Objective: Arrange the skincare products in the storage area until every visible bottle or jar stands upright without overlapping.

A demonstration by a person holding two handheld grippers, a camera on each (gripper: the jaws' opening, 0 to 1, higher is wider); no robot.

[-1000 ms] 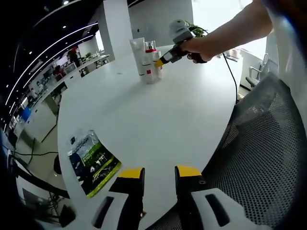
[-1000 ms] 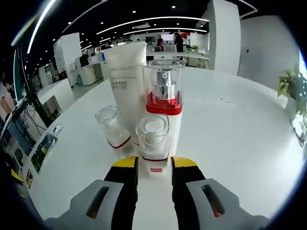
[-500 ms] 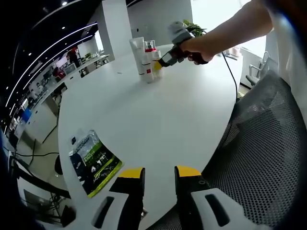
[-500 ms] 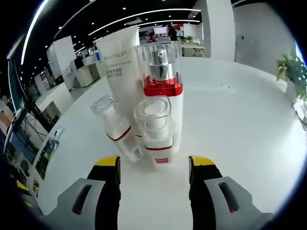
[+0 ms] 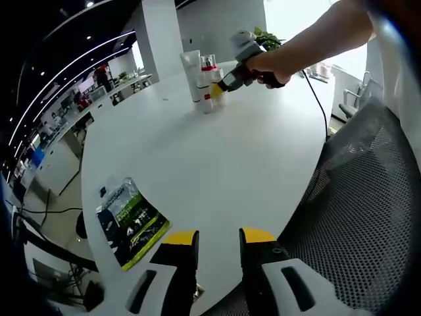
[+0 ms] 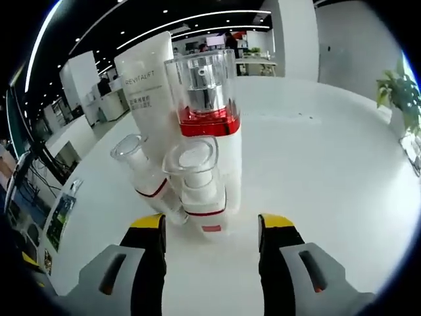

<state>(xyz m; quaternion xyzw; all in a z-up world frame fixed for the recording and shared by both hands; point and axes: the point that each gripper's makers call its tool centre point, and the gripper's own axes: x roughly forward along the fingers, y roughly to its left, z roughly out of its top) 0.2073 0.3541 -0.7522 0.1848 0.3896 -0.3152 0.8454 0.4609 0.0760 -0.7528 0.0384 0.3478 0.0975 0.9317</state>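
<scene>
On the white round table (image 6: 316, 164) stands a tight cluster: a white Revitalift tube (image 6: 146, 85), a tall pump bottle (image 6: 205, 122) with a red band and clear cap, and a small clear-capped bottle (image 6: 199, 184) in front of it. A second small bottle (image 6: 146, 181) leans to the left in view, against the group. My right gripper (image 6: 212, 225) is open, its yellow tips standing apart on either side of the front small bottle's base. From the left gripper view the cluster (image 5: 202, 82) is far off, with the right gripper (image 5: 218, 87) at it. My left gripper (image 5: 218, 238) hangs over the near table edge, open and holding nothing.
A printed green and blue packet (image 5: 128, 220) lies flat near the table's left edge. A mesh chair (image 5: 358, 210) stands against the near right side. A black cable (image 5: 319, 105) runs over the far table edge. A potted plant (image 6: 398, 108) is at the right.
The right gripper opened and let go of the front small bottle, which stays standing. The left small bottle now leans more. The left gripper has barely moved.
</scene>
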